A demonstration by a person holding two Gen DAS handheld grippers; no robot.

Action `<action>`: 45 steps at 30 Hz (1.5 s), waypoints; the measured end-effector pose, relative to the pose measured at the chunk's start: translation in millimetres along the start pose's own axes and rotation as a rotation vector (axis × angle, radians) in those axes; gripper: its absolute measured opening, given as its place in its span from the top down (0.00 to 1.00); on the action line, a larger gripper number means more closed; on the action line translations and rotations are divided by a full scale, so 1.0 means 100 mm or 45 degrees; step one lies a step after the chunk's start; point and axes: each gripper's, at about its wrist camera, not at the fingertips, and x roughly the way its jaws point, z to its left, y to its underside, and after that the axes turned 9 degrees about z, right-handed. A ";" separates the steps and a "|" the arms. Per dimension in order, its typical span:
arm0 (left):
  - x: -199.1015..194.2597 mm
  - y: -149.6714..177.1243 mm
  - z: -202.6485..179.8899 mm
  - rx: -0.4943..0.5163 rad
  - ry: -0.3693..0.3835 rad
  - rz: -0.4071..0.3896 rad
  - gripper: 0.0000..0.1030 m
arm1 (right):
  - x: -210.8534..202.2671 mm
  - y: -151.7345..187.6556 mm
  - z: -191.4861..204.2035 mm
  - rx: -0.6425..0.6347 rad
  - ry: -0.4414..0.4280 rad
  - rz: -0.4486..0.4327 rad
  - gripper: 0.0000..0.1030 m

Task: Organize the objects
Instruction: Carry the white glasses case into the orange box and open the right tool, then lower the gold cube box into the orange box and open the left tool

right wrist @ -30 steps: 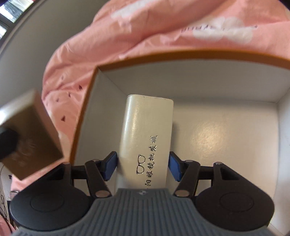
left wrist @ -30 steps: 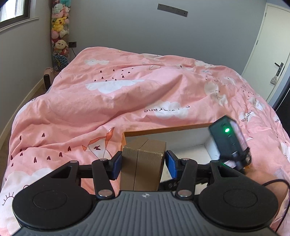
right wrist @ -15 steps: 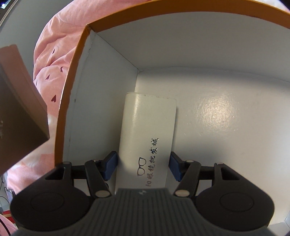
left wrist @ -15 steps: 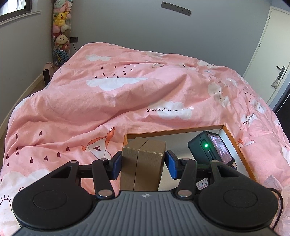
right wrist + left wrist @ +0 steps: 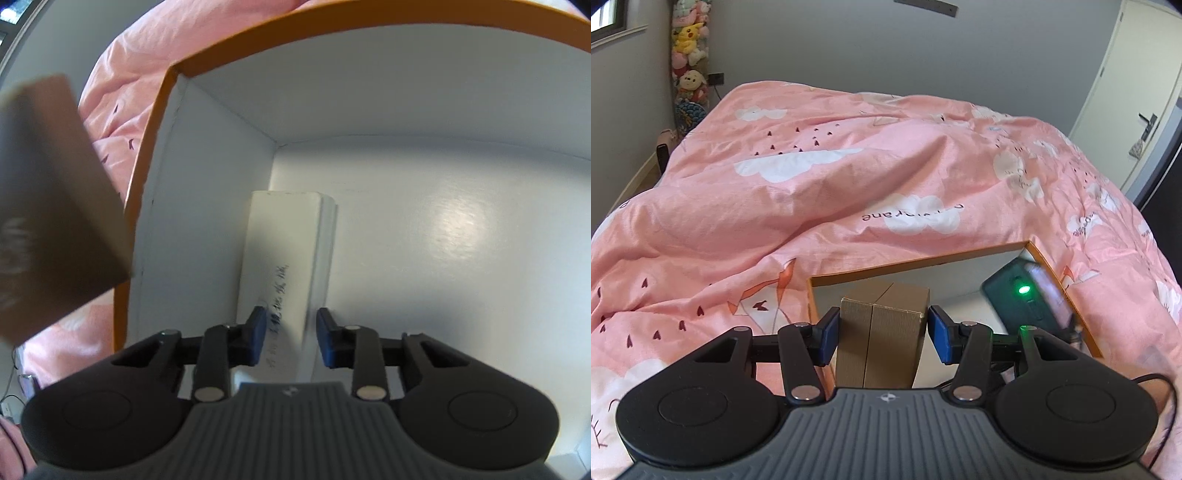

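The orange-rimmed box lies on the pink bed, and filling it is midway. The right gripper pinches the white glasses case low inside the box, its far end seemingly touching the white floor near the left wall, though blur hides the contact. The left gripper clamps a brown cardboard carton above the box's near-left corner, not yet set down.
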 end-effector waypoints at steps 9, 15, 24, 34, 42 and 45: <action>0.68 -0.14 -0.23 0.215 -0.036 0.147 0.44 | -0.47 0.19 -0.24 -0.065 0.168 -0.161 0.64; 1.01 -0.16 -0.30 0.427 -0.105 0.213 0.44 | -0.47 0.09 -0.24 -0.066 0.176 -0.185 0.64; 1.29 -0.09 -0.50 0.760 -0.147 0.218 0.44 | -0.48 0.19 -0.40 -0.065 0.213 -0.161 0.65; 1.43 0.12 -0.58 1.082 -0.272 0.216 0.38 | -0.48 0.23 -0.46 -0.061 0.227 -0.147 0.65; 1.29 0.15 -0.53 1.132 -0.386 0.218 0.55 | -0.46 0.20 -0.45 -0.070 0.183 -0.160 0.65; 1.26 0.11 -0.45 1.047 -0.385 0.235 0.72 | -0.47 0.16 -0.45 -0.080 0.195 -0.190 0.70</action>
